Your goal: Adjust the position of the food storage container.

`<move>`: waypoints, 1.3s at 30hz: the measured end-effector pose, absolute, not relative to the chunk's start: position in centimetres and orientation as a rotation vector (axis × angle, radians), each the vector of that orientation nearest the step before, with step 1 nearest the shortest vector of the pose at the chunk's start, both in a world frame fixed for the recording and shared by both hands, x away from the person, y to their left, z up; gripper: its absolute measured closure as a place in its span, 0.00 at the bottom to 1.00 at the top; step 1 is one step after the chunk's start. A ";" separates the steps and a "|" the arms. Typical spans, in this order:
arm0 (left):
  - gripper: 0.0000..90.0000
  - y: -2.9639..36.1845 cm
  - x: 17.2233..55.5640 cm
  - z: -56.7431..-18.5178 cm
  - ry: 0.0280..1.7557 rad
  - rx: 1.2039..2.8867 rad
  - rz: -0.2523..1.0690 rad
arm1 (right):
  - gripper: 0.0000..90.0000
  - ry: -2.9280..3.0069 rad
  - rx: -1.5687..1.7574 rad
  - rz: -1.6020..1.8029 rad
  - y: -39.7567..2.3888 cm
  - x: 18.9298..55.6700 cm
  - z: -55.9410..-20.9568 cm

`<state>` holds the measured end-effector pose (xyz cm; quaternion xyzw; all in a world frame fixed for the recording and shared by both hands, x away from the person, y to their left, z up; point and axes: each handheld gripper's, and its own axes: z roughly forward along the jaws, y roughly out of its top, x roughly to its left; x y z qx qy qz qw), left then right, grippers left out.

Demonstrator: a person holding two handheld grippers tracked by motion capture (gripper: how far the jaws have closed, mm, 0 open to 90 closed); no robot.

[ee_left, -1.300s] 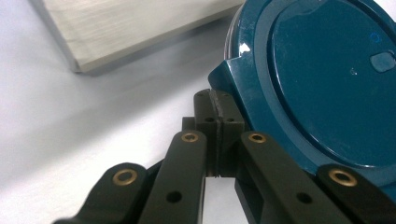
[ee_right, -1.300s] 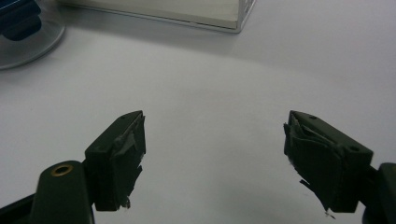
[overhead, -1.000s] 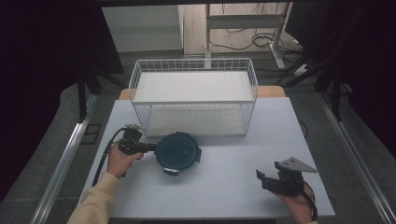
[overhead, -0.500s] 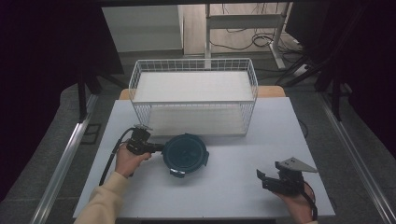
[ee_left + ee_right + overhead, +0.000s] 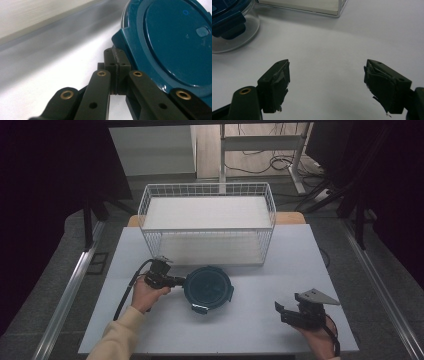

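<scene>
Left gripper: I hold it low over the tabletop, left of centre, pointing right. My jaws are pressed together, pad against pad, with nothing between them. In the left gripper view the closed tips sit right at the edge of the teal lid, against its side clip; whether they touch it or stop just short I cannot tell.

Right gripper: I hold it near the front right corner of the tabletop, well apart from the container. My jaws are spread, with bare white tabletop between the two pads and nothing held.

Container: round, with a teal lid, standing upright on the tabletop near the middle, just in front of the wire basket. The right gripper view shows a clear wall under the lid and a dark clip on its side.

Wire basket: white, rectangular, at the back of the tabletop, behind the container and close to it. It has a pale flat bottom.

Tabletop: white, carrying the basket, the container and both my grippers.

Cable: black, trailing from my left gripper back along my hand toward the front edge.
</scene>
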<state>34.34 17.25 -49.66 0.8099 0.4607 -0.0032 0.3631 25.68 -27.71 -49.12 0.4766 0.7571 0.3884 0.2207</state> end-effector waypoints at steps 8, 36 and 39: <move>1.00 16.5 33.8 -49.7 1.154 2.095 -0.032 | 0.23 2.094 1.320 1.071 -27.7 25.7 -49.2; 1.00 14.4 32.0 -49.4 1.073 2.069 -0.124 | 0.23 2.100 1.315 1.063 -27.7 25.8 -49.3; 1.00 14.2 31.9 -49.4 1.060 2.077 -0.131 | 0.23 2.099 1.316 1.063 -27.7 25.8 -49.3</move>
